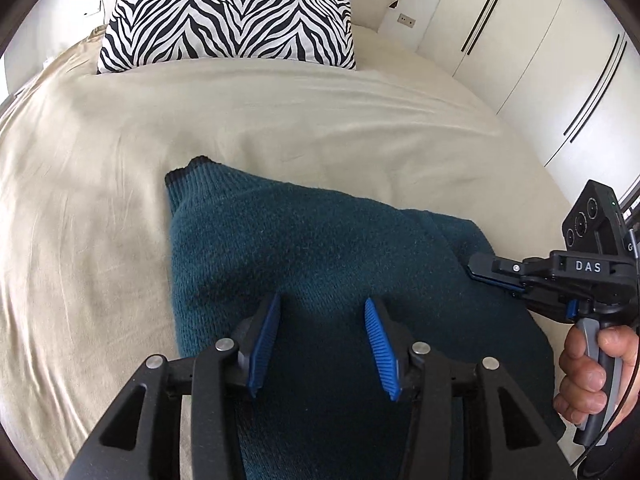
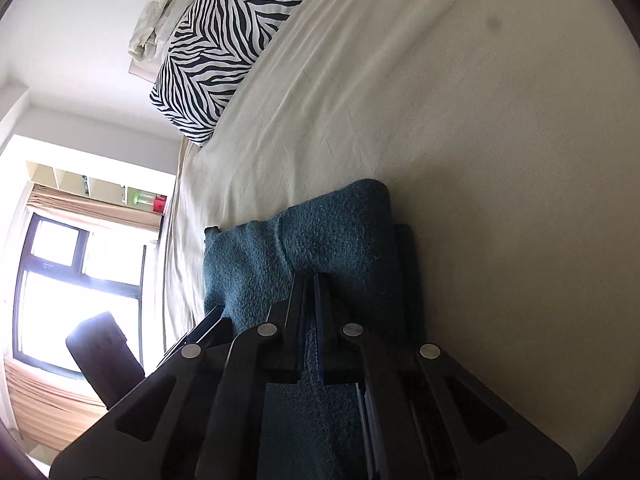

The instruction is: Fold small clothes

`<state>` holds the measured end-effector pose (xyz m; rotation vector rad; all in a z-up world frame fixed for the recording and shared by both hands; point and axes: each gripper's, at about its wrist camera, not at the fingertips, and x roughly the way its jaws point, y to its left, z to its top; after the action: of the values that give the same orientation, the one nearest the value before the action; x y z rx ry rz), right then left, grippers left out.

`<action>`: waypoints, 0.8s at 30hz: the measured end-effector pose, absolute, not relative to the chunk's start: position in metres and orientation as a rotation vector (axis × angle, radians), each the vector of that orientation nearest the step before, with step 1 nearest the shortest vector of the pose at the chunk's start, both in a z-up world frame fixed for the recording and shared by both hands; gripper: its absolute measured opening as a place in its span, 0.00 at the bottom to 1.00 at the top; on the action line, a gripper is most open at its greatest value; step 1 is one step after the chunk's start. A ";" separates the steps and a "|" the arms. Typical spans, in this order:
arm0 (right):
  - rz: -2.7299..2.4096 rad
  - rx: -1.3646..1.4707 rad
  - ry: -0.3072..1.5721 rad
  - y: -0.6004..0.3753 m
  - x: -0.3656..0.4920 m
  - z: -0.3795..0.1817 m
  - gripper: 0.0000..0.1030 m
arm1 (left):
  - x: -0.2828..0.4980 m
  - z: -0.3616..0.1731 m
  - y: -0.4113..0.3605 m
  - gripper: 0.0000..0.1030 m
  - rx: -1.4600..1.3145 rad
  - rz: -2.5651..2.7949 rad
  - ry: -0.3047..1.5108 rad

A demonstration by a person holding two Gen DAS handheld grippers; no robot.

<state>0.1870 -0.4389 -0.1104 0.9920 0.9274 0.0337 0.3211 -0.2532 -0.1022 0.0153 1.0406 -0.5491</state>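
A dark teal knitted garment lies partly folded on the beige bed; its dark-edged cuff points to the far left. My left gripper is open, blue pads apart, just above the garment's near part. My right gripper comes in from the right and is shut on the garment's right edge. In the right wrist view the right gripper has its jaws closed on a fold of the teal knit, lifted slightly off the sheet.
A zebra-print pillow sits at the head of the bed, also in the right wrist view. White wardrobe doors stand to the right. A window is beyond the bed's far side.
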 end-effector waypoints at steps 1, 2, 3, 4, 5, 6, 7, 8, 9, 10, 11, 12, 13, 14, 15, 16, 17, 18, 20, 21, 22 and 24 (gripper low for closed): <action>0.027 0.980 0.926 -0.437 0.184 -0.103 0.07 | 0.316 -0.097 -0.249 0.46 0.014 -0.541 1.037; 0.031 0.967 0.915 -0.433 0.178 -0.092 0.08 | 0.309 -0.091 -0.247 0.43 0.018 -0.534 1.031; 0.051 0.949 0.897 -0.428 0.167 -0.080 0.08 | 0.300 -0.083 -0.243 0.42 0.023 -0.537 1.017; 0.085 0.930 0.881 -0.423 0.151 -0.069 0.08 | 0.288 -0.075 -0.239 0.42 0.023 -0.543 0.992; 0.114 0.908 0.881 -0.415 0.137 -0.059 0.08 | 0.274 -0.067 -0.235 0.42 0.026 -0.545 0.973; 0.137 0.882 0.890 -0.407 0.114 -0.049 0.08 | 0.261 -0.064 -0.232 0.42 0.037 -0.553 0.958; 0.164 0.859 0.895 -0.396 0.101 -0.044 0.08 | 0.249 -0.063 -0.230 0.42 0.056 -0.554 0.942; 0.185 0.846 0.899 -0.387 0.087 -0.043 0.08 | 0.239 -0.065 -0.231 0.42 0.082 -0.549 0.935; 0.195 0.839 0.911 -0.378 0.075 -0.045 0.08 | 0.232 -0.073 -0.232 0.42 0.111 -0.547 0.944; 0.195 0.839 0.928 -0.373 0.066 -0.053 0.08 | 0.228 -0.083 -0.234 0.42 0.134 -0.543 0.955; 0.183 0.841 0.953 -0.370 0.058 -0.065 0.08 | 0.226 -0.093 -0.234 0.44 0.135 -0.546 0.957; 0.150 0.851 0.988 -0.371 0.053 -0.081 0.08 | 0.225 -0.098 -0.232 0.45 0.132 -0.552 0.946; 0.139 0.883 0.989 -0.374 0.047 -0.096 0.07 | 0.224 -0.099 -0.232 0.45 0.135 -0.552 0.938; 0.160 0.927 0.947 -0.377 0.040 -0.103 0.07 | 0.224 -0.097 -0.232 0.45 0.129 -0.550 0.943; 0.161 0.949 0.929 -0.379 0.036 -0.103 0.07 | 0.224 -0.092 -0.230 0.45 0.114 -0.546 0.951; 0.148 0.951 0.934 -0.379 0.032 -0.097 0.07 | 0.223 -0.086 -0.228 0.44 0.096 -0.545 0.954; 0.139 0.933 0.927 -0.377 0.027 -0.087 0.08 | 0.219 -0.080 -0.224 0.44 0.087 -0.541 0.945; 0.146 0.910 0.905 -0.373 0.021 -0.077 0.09 | 0.213 -0.074 -0.220 0.44 0.083 -0.536 0.923; 0.207 0.888 0.870 -0.363 0.009 -0.062 0.10 | 0.199 -0.071 -0.216 0.45 0.093 -0.532 0.896; 0.223 0.875 0.875 -0.358 0.005 -0.061 0.12 | 0.196 -0.079 -0.218 0.46 0.112 -0.540 0.920; 0.212 0.852 0.904 -0.354 0.004 -0.066 0.26 | 0.195 -0.090 -0.221 0.45 0.132 -0.544 0.949; 0.179 0.829 0.978 -0.348 0.005 -0.088 0.40 | 0.190 -0.096 -0.219 0.45 0.154 -0.538 0.934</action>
<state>0.0054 -0.3482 -0.0875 0.8285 0.9783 0.1794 0.1901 -0.2191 -0.0963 0.1544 0.9341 -0.5380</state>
